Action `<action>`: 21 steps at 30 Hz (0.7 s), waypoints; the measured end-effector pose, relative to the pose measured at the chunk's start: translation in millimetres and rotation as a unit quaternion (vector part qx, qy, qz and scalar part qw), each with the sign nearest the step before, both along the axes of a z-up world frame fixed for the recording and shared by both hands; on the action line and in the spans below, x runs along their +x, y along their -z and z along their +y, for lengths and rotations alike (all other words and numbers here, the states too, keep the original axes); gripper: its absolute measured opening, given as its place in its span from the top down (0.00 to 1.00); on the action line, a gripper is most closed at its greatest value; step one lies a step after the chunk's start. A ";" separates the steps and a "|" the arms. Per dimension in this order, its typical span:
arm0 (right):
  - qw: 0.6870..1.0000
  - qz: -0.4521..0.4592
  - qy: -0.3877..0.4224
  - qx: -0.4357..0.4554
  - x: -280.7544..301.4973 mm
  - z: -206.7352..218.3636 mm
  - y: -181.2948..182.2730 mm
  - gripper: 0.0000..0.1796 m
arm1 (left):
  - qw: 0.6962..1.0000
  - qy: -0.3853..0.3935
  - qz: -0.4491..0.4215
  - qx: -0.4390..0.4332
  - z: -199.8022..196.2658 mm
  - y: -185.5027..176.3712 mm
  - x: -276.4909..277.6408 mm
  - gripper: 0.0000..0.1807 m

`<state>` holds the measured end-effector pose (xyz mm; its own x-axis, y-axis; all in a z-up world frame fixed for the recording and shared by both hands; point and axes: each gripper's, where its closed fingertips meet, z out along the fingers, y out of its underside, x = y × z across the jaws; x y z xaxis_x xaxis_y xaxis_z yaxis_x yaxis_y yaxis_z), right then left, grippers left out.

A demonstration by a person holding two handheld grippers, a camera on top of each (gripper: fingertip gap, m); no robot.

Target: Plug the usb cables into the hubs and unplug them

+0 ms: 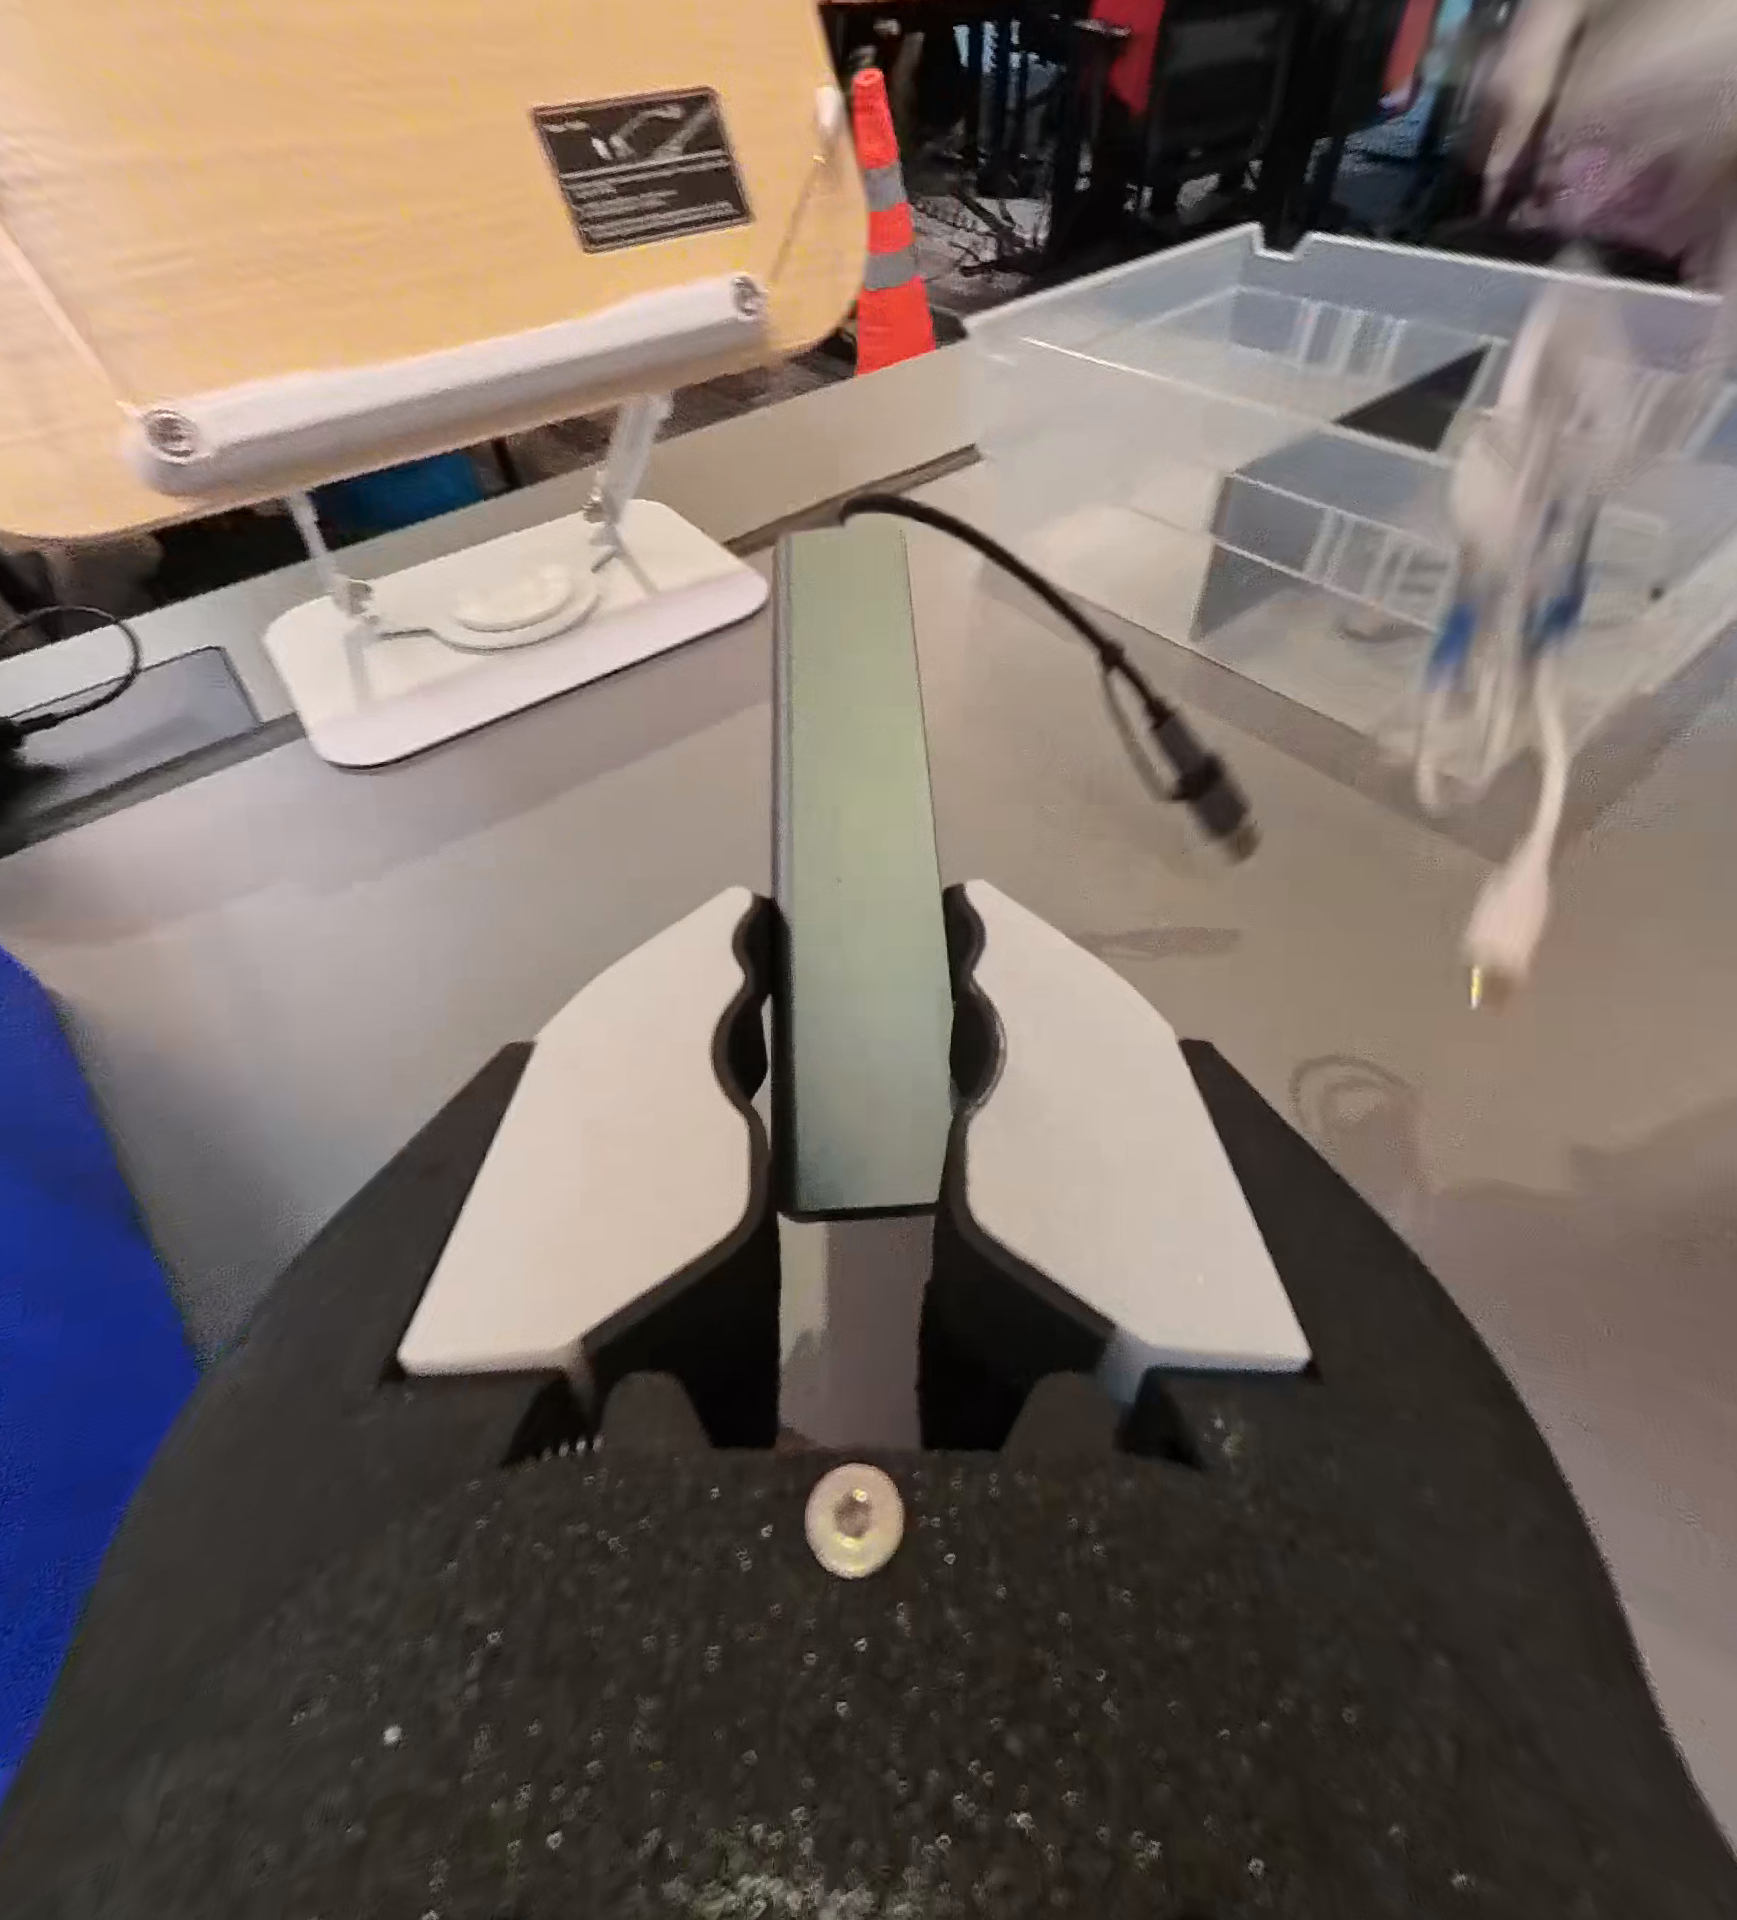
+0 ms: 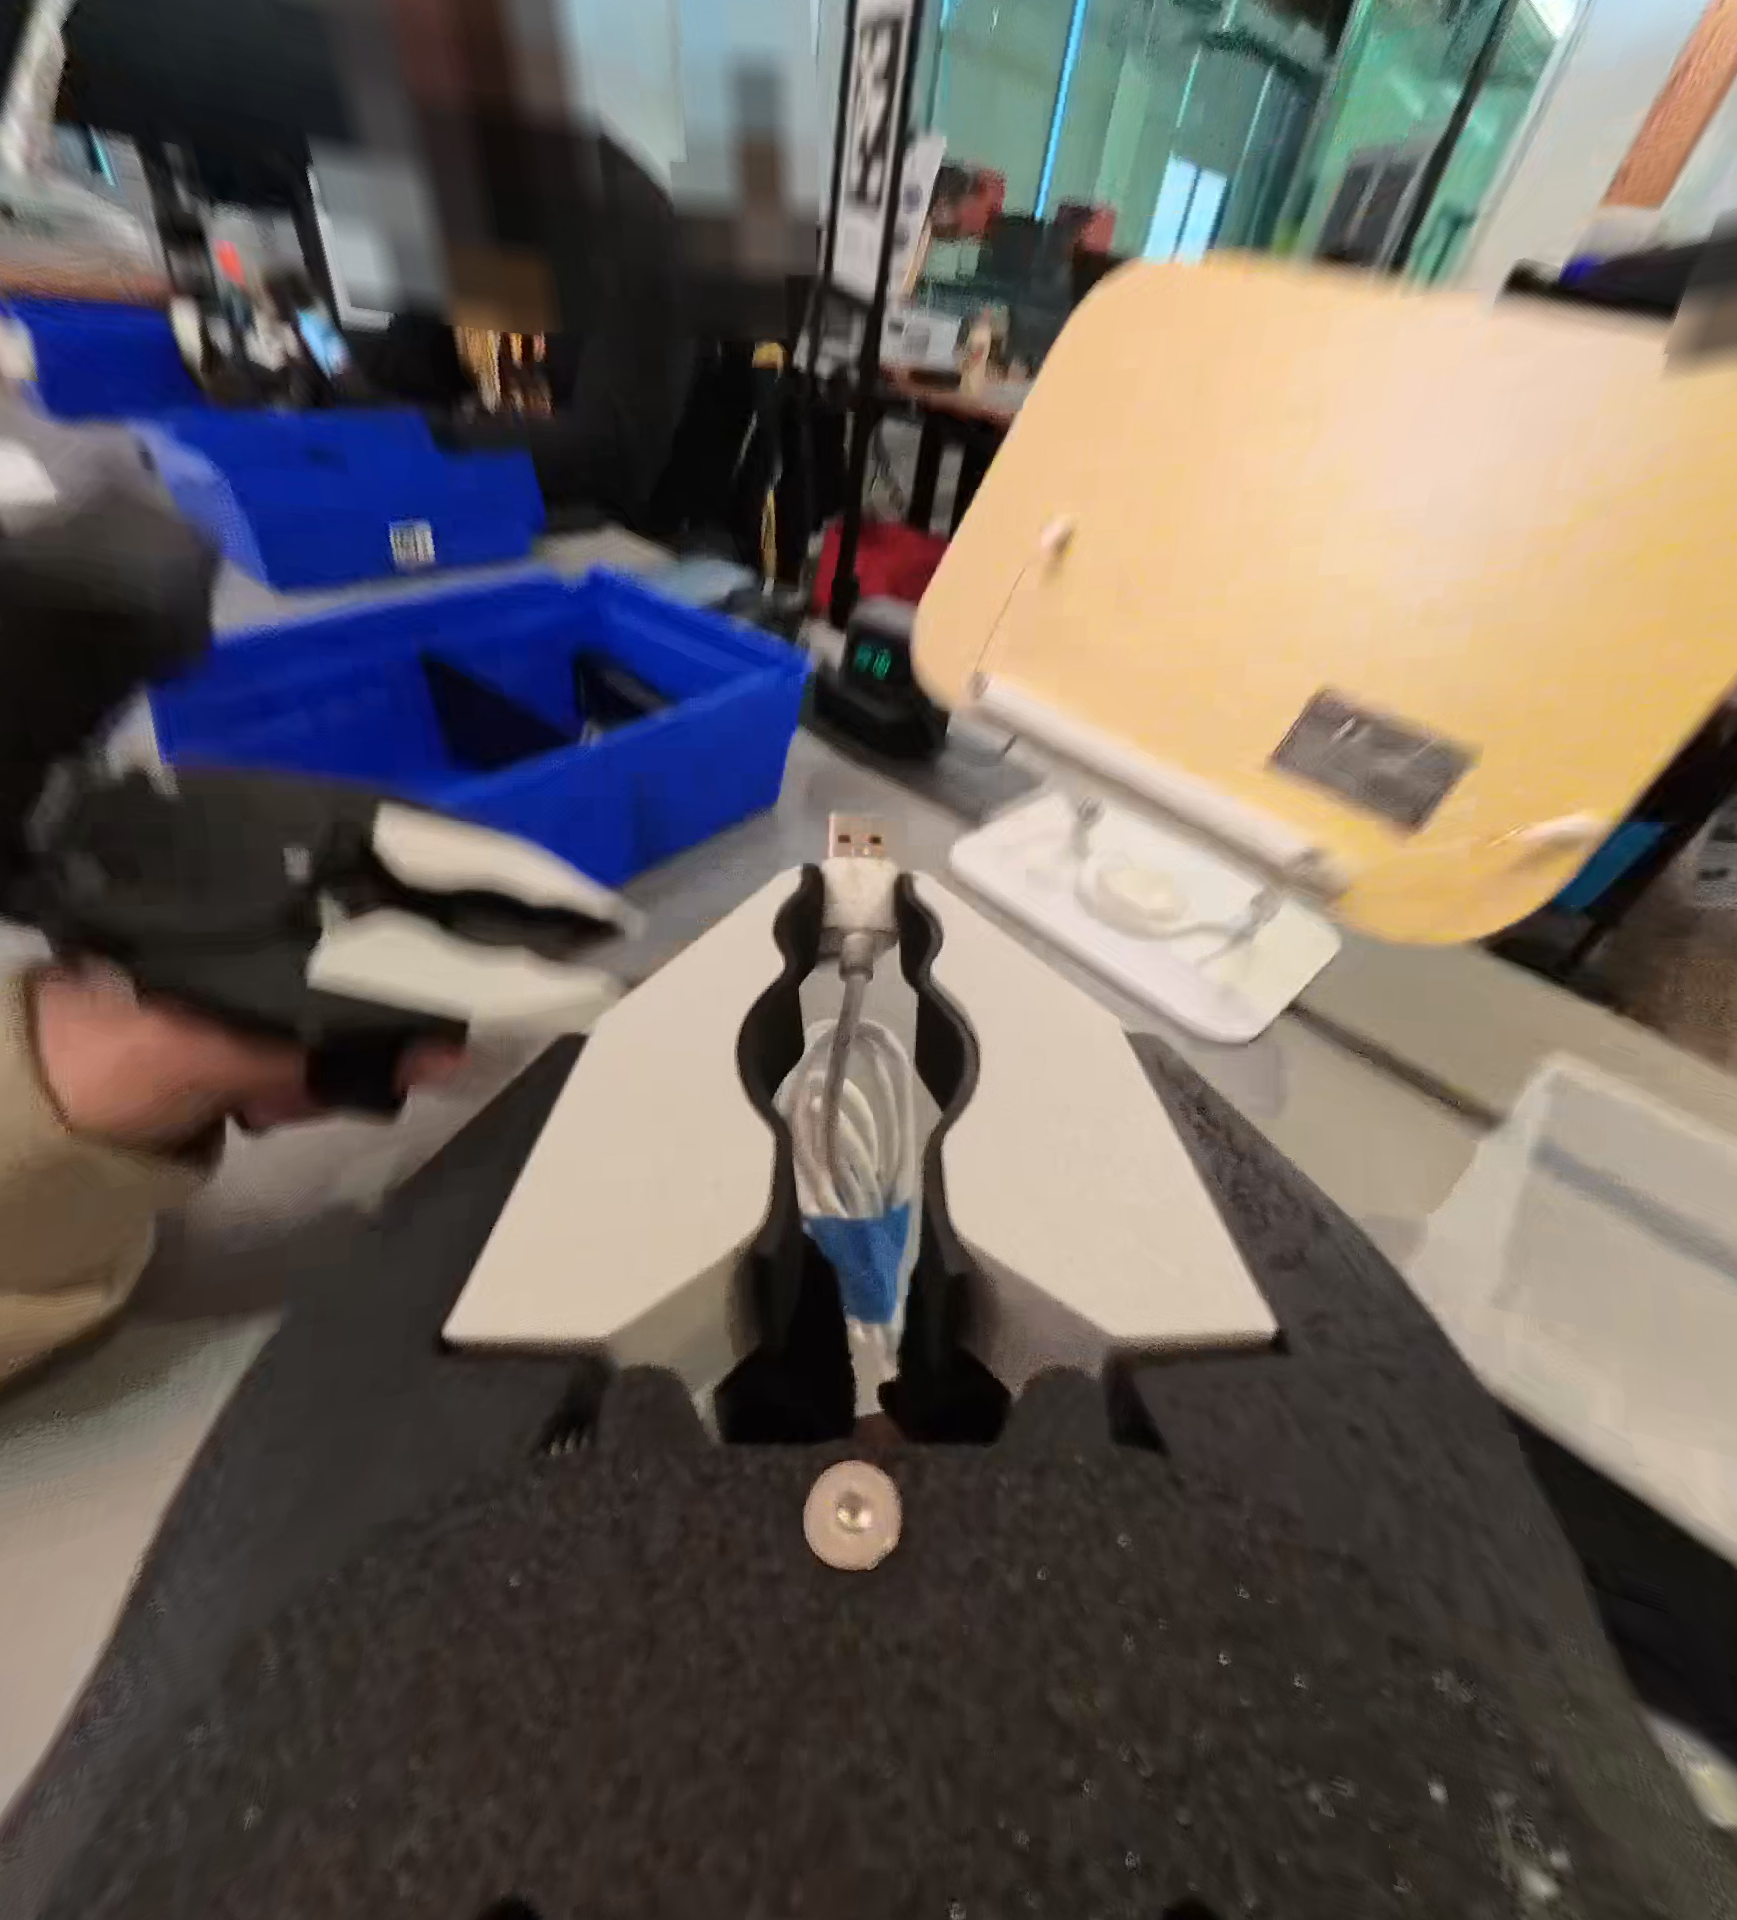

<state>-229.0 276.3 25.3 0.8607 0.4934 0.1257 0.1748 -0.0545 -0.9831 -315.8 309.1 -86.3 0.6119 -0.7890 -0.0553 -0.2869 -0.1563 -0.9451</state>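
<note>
The left hand-held gripper point(image 1: 859, 1049) is clamped on a slim grey USB hub point(image 1: 853, 831), which juts forward from between its fingers above the grey desk point(image 1: 428, 935); the hub's short black lead point(image 1: 1103, 644) curls off its far end and hangs free to the right. The right hand-held gripper point(image 2: 859, 935) pinches the white USB-A plug point(image 2: 856, 868) of a coiled white cable point(image 2: 848, 1132) bound with blue tape, the metal tongue poking just past the fingertips. In the left wrist view that cable bundle shows up as a blur to the right of the hub, well apart from it, so the plug is not yet near a port. To do the insertion well, the hub should be kept steady and rolled so that its port side faces the incoming plug; no ports can be made out from here. The plug should come in square to the slot, tongue lined up flat rather than tilted, and be pushed straight along its own axis. The grip on the plug body looks short, so twisting could make it slip.
</note>
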 end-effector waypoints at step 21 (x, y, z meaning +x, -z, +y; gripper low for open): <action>0.934 0.064 0.209 -0.283 210.2 44.8 126.9 0.92 | 0.998 0.053 -0.028 0.008 -17.7 -3.7 15.7 0.83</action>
